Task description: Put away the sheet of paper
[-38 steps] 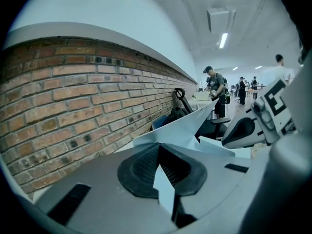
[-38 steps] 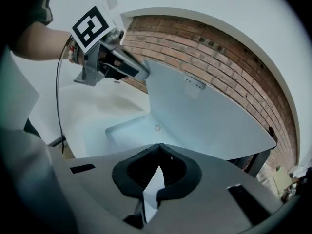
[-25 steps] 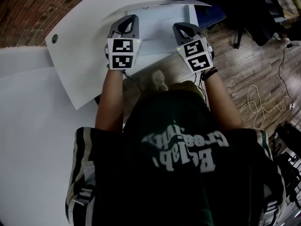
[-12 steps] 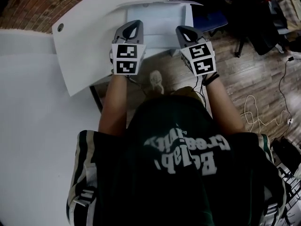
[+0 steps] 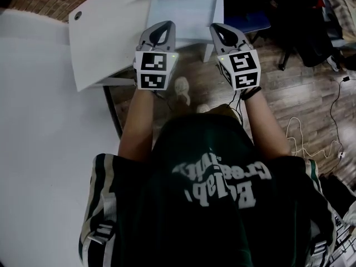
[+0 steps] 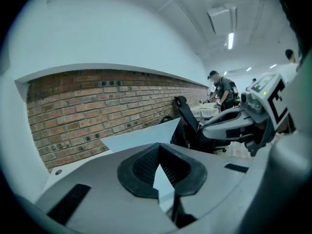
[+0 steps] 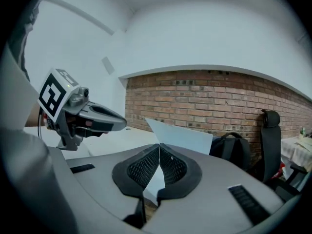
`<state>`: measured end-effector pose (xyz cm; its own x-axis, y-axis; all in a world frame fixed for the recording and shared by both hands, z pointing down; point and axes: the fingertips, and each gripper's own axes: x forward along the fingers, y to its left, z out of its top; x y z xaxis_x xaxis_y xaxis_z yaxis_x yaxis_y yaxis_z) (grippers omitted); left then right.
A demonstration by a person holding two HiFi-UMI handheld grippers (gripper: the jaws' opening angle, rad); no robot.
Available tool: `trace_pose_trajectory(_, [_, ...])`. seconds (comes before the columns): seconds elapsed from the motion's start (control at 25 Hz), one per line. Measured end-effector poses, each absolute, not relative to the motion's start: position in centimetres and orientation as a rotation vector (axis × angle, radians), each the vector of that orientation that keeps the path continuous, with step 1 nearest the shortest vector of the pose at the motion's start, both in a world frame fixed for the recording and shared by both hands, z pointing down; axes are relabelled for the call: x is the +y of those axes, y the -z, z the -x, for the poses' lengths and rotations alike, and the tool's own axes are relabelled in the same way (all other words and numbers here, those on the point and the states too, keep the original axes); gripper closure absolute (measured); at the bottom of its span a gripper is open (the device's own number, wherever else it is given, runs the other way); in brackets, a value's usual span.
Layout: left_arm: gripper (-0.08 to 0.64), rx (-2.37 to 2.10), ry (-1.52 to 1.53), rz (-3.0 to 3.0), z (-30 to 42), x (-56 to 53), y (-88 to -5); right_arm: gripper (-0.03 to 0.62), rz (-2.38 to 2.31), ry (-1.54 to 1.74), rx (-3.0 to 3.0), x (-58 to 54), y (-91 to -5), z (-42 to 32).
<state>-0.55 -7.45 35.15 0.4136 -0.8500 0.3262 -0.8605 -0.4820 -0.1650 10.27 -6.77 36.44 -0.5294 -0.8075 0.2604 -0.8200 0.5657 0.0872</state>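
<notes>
Gripping the near edge of the sheet of paper (image 5: 183, 7), the left gripper (image 5: 162, 29) and right gripper (image 5: 221, 30) sit side by side at top centre of the head view. Each gripper's jaws are closed flat on the paper, one near each front corner.

The sheet spreads away from them and overlaps the right end of a white table (image 5: 105, 32) at upper left. A second white surface (image 5: 44, 138) fills the left side of the frame. A wooden floor (image 5: 289, 82) runs down the right, with a pale cable (image 5: 308, 129) looped on it.

In the gripper views, a brick wall (image 6: 97, 111) stands behind the sheet. A dark office chair (image 6: 187, 118), a backpack (image 7: 229, 152) and strip ceiling lights (image 6: 230, 39) also show. A person (image 6: 223, 89) stands far back at right.
</notes>
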Motion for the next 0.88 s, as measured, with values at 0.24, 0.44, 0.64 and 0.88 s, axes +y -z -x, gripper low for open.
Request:
trace_pose_trajectory(0.24, [0.558,-1.602,-0.508,-2.652,-1.5,-2.9,-32.6,0.598,-1.392,0.044,-2.548,-3.9,-33.4,-11.6])
trace_pose_trajectory(0.44, [0.558,-1.610,-0.467,-2.707,-3.2,-0.3,-30.0,0.598,-1.379,0.122,-2.587,-1.5,-31.2,-11.4])
trace_pose_trajectory(0.64, [0.558,-1.621,-0.463,-2.742,-3.7,1.5,-28.7,0.598,-1.378,0.116,-2.603,-0.4,-31.1,-11.5])
trace_pose_trajectory(0.88, [0.558,-1.611,-0.439,-2.738,-3.1,2.1,-28.7,0.598,-1.398,0.112,-2.585,0.1,-31.0,-11.3])
